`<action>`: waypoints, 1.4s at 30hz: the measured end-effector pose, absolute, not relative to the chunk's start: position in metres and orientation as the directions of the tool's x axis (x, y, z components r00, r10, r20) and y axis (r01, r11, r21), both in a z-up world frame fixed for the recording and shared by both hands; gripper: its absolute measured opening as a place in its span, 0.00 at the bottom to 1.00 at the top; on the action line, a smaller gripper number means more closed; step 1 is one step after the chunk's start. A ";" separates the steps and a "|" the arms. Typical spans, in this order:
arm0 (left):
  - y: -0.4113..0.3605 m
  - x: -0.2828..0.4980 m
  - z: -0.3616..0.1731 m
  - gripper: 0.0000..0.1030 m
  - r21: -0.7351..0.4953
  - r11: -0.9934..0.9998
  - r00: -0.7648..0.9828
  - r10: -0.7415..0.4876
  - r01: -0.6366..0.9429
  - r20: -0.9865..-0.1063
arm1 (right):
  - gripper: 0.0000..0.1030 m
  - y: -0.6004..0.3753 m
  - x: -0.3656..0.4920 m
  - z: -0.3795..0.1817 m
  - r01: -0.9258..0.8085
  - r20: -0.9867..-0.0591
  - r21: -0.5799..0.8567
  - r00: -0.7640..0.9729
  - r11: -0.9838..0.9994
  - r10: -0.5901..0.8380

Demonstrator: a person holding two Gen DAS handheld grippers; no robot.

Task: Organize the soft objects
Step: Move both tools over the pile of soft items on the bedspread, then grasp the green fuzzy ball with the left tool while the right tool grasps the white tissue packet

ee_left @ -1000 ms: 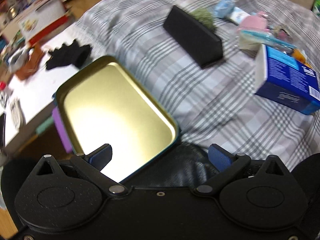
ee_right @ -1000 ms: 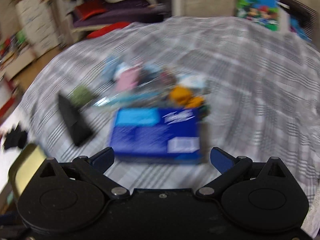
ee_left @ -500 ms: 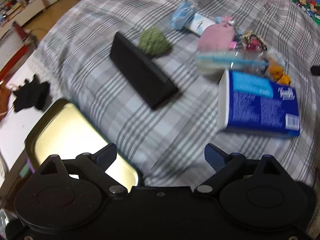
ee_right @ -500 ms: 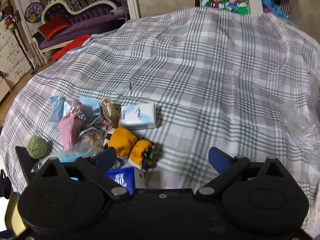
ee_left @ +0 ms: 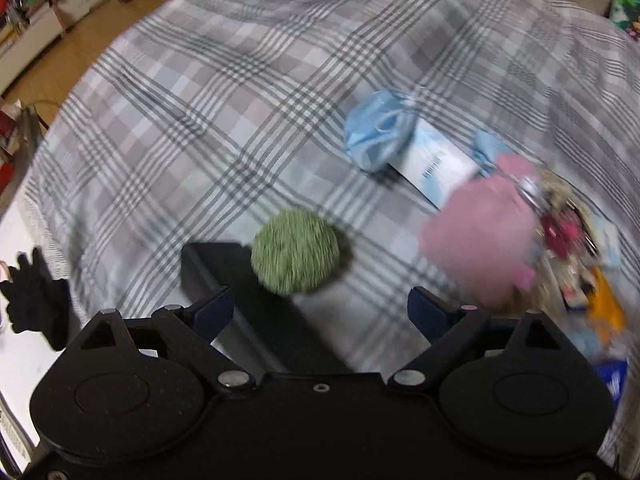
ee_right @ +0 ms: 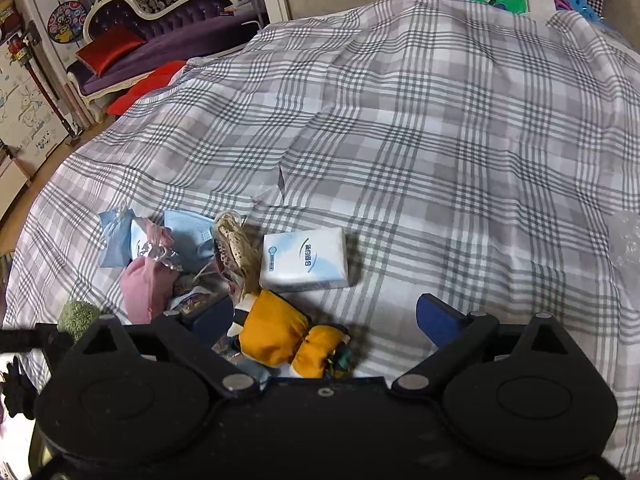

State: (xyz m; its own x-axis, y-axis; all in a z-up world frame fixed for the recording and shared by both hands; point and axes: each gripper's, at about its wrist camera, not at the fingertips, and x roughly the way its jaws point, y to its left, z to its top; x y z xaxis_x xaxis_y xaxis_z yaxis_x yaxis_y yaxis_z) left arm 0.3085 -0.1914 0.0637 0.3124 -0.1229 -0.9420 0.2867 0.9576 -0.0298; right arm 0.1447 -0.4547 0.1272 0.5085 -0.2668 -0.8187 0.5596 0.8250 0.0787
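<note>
A: Left side first. What could go wrong around the green fuzzy ball (ee_left: 295, 251)?

B: It lies on the plaid bed (ee_left: 208, 92), touching the end of the black wedge case (ee_left: 224, 276). The left gripper (ee_left: 320, 312) hangs above it, empty, its fingers closing from wide. If they narrow too early, I think they'd nudge the ball away or catch the case.

A: And the right?

B: The right gripper (ee_right: 324, 316) is wide apart, holding nothing. The yellow plush (ee_right: 280, 328) sits between its fingers, just beside the tissue pack (ee_right: 306, 260) and pink pouch (ee_right: 148, 284); it could snag a neighbour.
</note>
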 end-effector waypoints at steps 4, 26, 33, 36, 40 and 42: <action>-0.195 0.336 0.033 0.81 -0.047 0.970 0.231 -0.104 0.240 -0.967 | 0.95 -0.460 0.153 0.123 0.563 -0.822 0.070 0.500 0.824 -0.272; -0.218 0.352 0.006 0.58 0.002 0.980 0.237 -0.046 0.201 -0.970 | 0.91 -0.488 0.254 0.037 0.547 -0.902 -0.043 0.338 0.836 -0.268; -0.219 0.349 0.018 0.44 -0.063 0.976 0.262 -0.118 0.209 -0.958 | 0.71 -0.500 0.235 0.053 0.585 -0.887 0.041 0.394 0.810 -0.239; -0.212 0.350 0.020 0.44 -0.163 0.973 0.202 -0.195 0.163 -0.960 | 0.71 -0.499 0.222 0.070 0.597 -0.862 0.010 0.411 0.802 -0.296; -0.213 0.336 0.039 0.44 -0.111 0.976 0.257 -0.157 0.185 -0.954 | 0.71 -0.495 0.199 0.100 0.614 -0.831 0.017 0.447 0.789 -0.330; -0.210 0.329 0.053 0.44 -0.114 0.972 0.271 -0.168 0.205 -0.948 | 0.71 -0.492 0.185 0.115 0.614 -0.818 0.030 0.468 0.789 -0.334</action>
State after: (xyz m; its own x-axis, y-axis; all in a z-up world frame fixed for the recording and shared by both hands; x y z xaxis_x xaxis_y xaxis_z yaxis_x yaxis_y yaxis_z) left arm 0.3289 -0.2099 0.0528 0.2709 -0.1684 -0.9478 0.2053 0.9720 -0.1140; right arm 0.1854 -0.4916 0.1154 0.4685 -0.3338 -0.8180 0.6139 0.7888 0.0297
